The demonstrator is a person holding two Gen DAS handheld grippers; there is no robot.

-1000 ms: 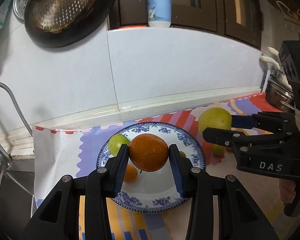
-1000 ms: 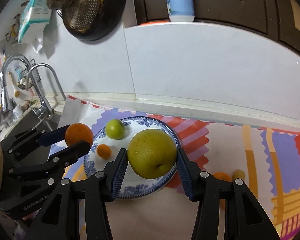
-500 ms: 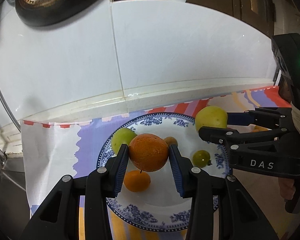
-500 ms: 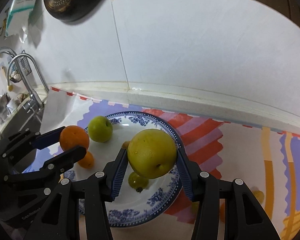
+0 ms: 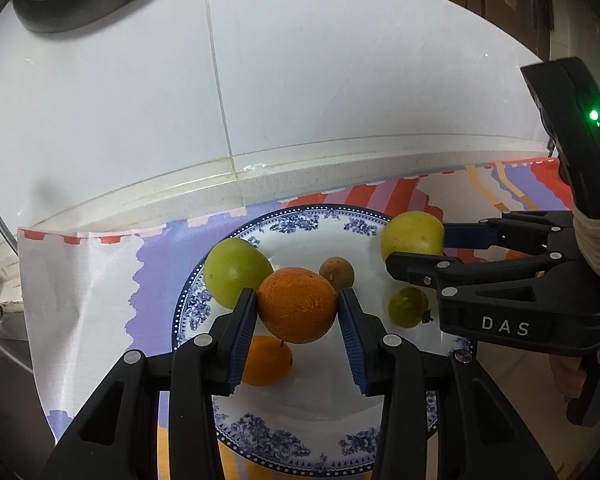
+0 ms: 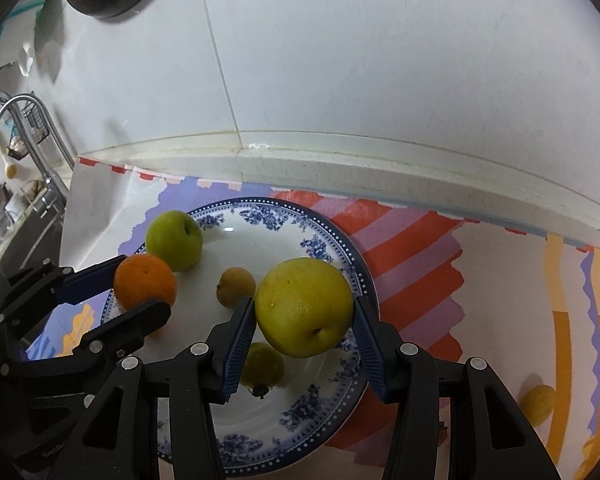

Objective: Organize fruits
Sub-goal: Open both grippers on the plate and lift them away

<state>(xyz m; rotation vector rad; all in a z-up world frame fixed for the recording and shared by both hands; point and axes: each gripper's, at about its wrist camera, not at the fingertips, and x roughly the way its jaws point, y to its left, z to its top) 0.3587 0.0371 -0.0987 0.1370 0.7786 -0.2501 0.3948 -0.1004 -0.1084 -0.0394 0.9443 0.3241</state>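
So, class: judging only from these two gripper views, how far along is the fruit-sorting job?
Done: a green apple, a brown fruit, a small green fruit and a small orange fruit lie on the plate. In hand: the left gripper clamps an orange, and the right gripper a yellow fruit, both over the plate. Left: a small yellow fruit on the mat.

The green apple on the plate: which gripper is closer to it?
Left. The left gripper, holding the orange, is right beside the green apple; the right gripper holds its yellow fruit across the plate.
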